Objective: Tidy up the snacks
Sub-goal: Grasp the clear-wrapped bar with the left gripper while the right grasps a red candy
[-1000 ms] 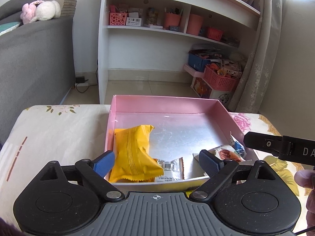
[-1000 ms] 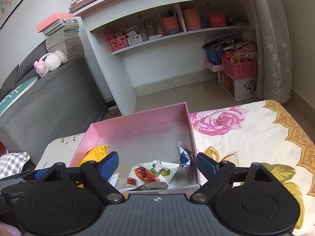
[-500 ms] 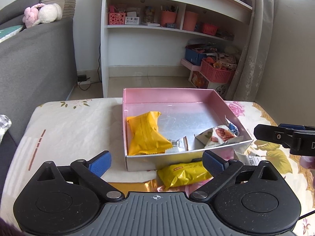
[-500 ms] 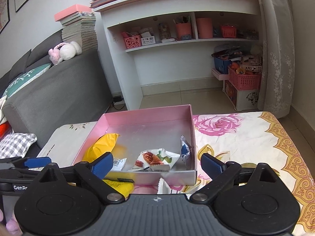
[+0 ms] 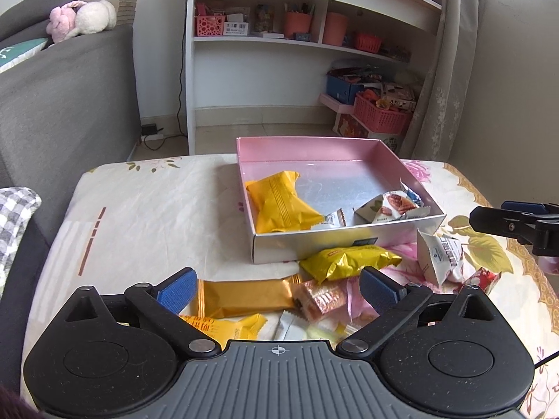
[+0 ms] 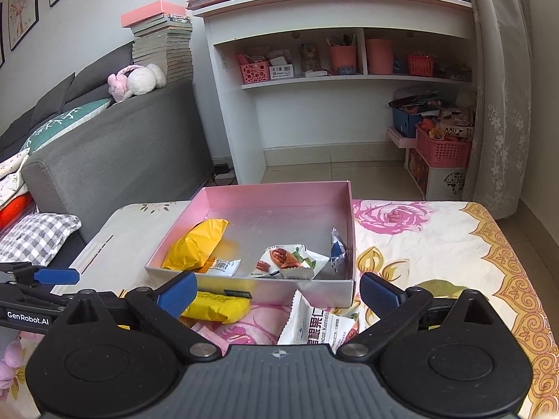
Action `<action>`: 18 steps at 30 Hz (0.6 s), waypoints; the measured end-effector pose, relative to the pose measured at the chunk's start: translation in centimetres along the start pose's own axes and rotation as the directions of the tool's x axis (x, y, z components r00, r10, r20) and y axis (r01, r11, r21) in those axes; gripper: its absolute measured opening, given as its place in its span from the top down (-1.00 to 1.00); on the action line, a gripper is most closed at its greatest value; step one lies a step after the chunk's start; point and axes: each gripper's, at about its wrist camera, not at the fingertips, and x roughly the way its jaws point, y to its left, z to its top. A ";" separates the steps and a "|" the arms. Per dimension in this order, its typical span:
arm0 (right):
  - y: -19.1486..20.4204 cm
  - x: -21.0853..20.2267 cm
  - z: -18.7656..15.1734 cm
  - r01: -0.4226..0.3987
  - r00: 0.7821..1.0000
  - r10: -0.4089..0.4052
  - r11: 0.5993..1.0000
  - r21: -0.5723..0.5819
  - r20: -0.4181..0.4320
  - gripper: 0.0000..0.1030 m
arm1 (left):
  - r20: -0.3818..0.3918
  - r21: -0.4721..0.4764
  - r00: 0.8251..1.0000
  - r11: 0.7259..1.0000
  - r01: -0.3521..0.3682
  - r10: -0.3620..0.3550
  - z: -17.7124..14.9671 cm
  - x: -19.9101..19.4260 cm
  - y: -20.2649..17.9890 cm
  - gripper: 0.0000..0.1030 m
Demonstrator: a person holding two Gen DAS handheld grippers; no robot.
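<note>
A pink box [image 5: 307, 146] [image 6: 279, 192] on the flowered tablecloth holds a yellow packet [image 5: 279, 200] [image 6: 195, 244], a white nut packet [image 5: 387, 206] [image 6: 286, 262] and a small blue-silver packet [image 6: 337, 249]. Loose snacks lie in front of it: a yellow packet [image 5: 346, 262] [image 6: 216, 305], an orange-gold bar [image 5: 241, 296], a pink-red bar [image 5: 319, 298] and a white kernel packet [image 5: 440, 255] [image 6: 318, 324]. My left gripper [image 5: 277, 286] is open and empty above the loose snacks. My right gripper [image 6: 277, 291] is open and empty over the box's near edge.
A grey sofa [image 5: 63, 104] with a checked cushion [image 6: 38, 237] stands at the left. A white shelf unit [image 6: 332, 70] and pink baskets [image 6: 442, 148] stand beyond the table. A curtain [image 6: 496, 104] hangs at the right.
Both grippers have pulled back and up from the box. The loose snacks in front of the box have come into view. Both stay open and empty.
</note>
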 end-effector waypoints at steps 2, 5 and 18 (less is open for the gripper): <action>0.0 -0.2 -0.2 -0.003 1.000 0.003 1.000 0.000 -0.004 -0.81 | -0.003 0.008 1.000 1.000 -0.001 0.001 -0.4 -0.2 0.1 -0.94; 0.0 -0.3 -0.8 -0.002 1.000 0.001 1.000 -0.014 -0.015 -0.81 | -0.019 0.014 1.000 1.000 0.003 -0.002 -0.9 -0.2 0.3 -0.94; -0.6 0.8 -4.0 0.030 0.985 -0.038 0.998 -0.055 -0.170 -0.81 | -0.186 0.036 0.978 0.995 0.098 -0.089 -3.3 0.8 -0.9 -0.94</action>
